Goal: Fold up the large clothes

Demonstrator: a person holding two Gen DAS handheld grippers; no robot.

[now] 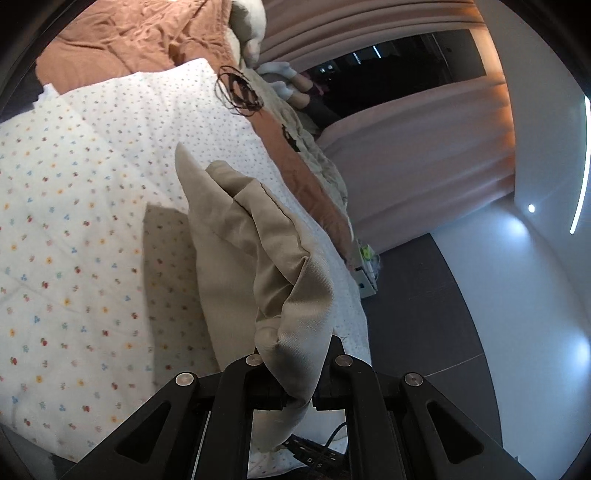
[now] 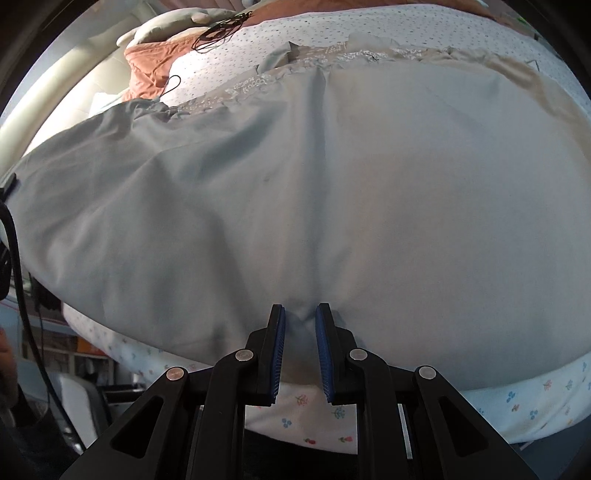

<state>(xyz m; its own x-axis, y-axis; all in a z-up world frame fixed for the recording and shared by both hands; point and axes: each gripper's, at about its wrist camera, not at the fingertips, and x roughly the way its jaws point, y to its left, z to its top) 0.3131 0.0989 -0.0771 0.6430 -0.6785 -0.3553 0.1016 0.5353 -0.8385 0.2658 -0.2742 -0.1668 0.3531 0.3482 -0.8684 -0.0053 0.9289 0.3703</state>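
We see the beige garment (image 2: 332,192) spread across the floral bedsheet (image 2: 303,402), one bunched corner of it (image 1: 258,251) lifted above the sheet and clenched in the left gripper (image 1: 291,354). The right gripper (image 2: 300,314) sits at the near hem, its blue pads (image 2: 280,350) apart with a small pucker of cloth between them. A coil of black cord (image 1: 238,90) lies farther up the bed, near a rust-coloured blanket (image 1: 122,40).

The garment (image 2: 295,184) lies spread on the bedsheet (image 2: 517,402), cord coil (image 2: 218,33) behind.

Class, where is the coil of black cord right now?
The coil of black cord lies at the far end of the floral sheet, beside the orange quilt; upper left in the right wrist view.
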